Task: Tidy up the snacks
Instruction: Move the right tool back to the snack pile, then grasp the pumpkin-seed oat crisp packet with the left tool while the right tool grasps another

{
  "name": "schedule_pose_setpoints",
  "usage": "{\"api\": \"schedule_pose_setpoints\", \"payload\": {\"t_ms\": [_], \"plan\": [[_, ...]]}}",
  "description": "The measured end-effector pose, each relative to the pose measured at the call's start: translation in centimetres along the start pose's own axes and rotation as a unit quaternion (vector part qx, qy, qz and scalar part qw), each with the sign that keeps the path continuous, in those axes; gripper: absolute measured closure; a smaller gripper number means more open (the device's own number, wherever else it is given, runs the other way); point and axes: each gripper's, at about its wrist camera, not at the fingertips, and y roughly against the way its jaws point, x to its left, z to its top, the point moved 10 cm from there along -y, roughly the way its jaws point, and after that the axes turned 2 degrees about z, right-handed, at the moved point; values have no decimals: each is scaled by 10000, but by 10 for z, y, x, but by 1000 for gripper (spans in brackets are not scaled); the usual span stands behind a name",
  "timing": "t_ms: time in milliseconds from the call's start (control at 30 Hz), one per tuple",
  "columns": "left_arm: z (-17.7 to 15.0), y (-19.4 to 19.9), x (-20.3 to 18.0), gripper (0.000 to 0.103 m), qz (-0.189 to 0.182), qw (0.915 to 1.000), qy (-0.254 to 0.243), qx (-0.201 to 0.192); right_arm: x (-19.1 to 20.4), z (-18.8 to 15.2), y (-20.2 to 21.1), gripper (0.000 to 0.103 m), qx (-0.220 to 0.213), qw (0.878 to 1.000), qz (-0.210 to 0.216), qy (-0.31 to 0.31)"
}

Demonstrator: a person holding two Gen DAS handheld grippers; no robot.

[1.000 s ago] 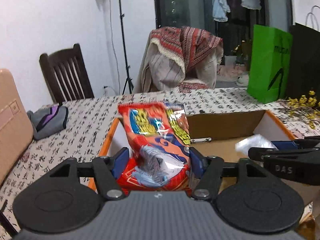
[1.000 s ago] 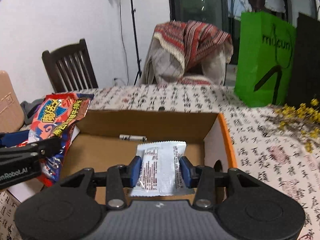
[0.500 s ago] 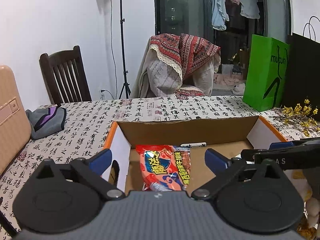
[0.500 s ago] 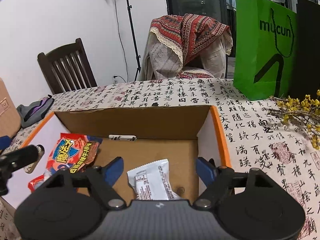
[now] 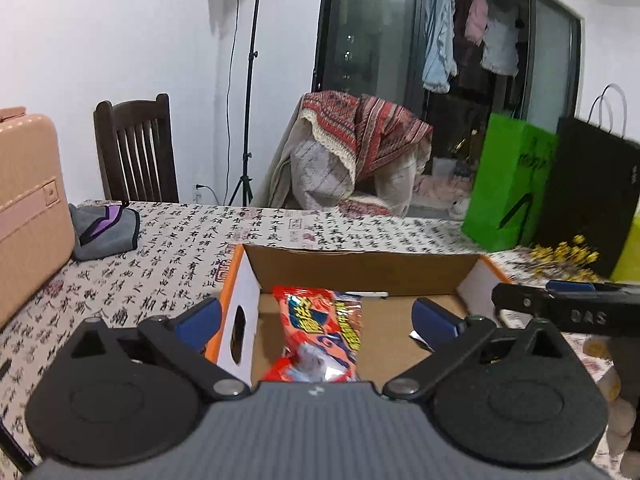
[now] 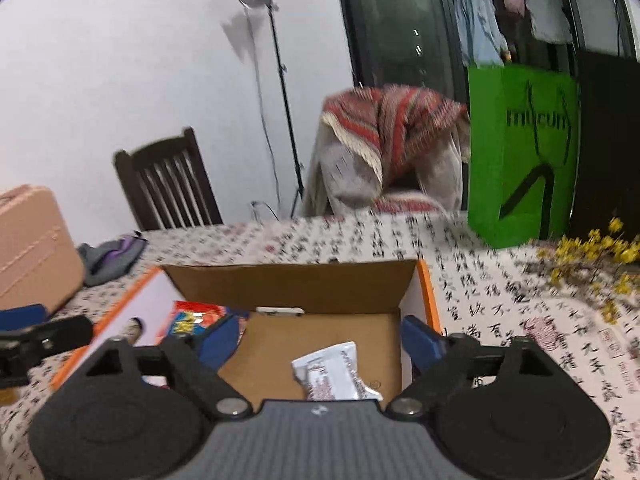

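your left gripper point(image 5: 316, 316) stood wide apart and held nothing. the red snack bag point(image 5: 318, 340) lay on the floor of the cardboard box point(image 5: 360, 270), along its left wall. your right gripper point(image 6: 320, 338) was opening, nothing pinched between its pads (the view was blurred); the white packet point(image 6: 334, 372) lay by the box's right wall.

Green bag point(image 6: 524, 152): "mucun". Right gripper point(image 5: 576, 314): "DAS".

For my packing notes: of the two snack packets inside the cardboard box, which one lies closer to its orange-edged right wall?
The white plastic packet lies closer to that wall; the red foil snack bag lies at the left side of the open cardboard box.
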Motion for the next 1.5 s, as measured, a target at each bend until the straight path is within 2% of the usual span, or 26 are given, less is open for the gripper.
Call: {"api": "schedule_pose_setpoints", "payload": {"t_ms": [67, 467, 600, 833, 1000, 1133, 1200, 1333, 1500], "plan": [[-4, 14, 1, 0, -79, 9999, 61, -61, 6, -5, 23, 0, -106, 9999, 41, 66], [-43, 93, 5, 0, -383, 9988, 231, -189, 20, -56, 124, 0, -387, 9989, 132, 223], [-69, 111, 6, 0, -617, 9975, 333, 37, 20, -82, 142, 0, -281, 9993, 125, 189], [-113, 127, 19, 0, -578, 9976, 323, 219, 8, -129, 167, 0, -36, 10000, -3, 20], [-132, 132, 28, 0, -606, 9969, 392, 308, -3, -153, 173, 0, 111, 9997, -199, 14], [-135, 130, 32, 0, -555, 9971, 401, 343, -4, -150, 165, 2, 124, 9996, -266, 60], [-134, 128, 31, 0, -561, 9971, 395, 339, -1, -142, 158, 9, 95, 9995, -264, 164], [-135, 125, 29, 0, -566, 9970, 376, 366, 8, -124, 132, 12, 124, 9988, -195, 421], [-135, 125, 33, 0, -482, 9974, 389, 357, 12, -117, 91, 32, 516, 9980, -91, 346]]}}
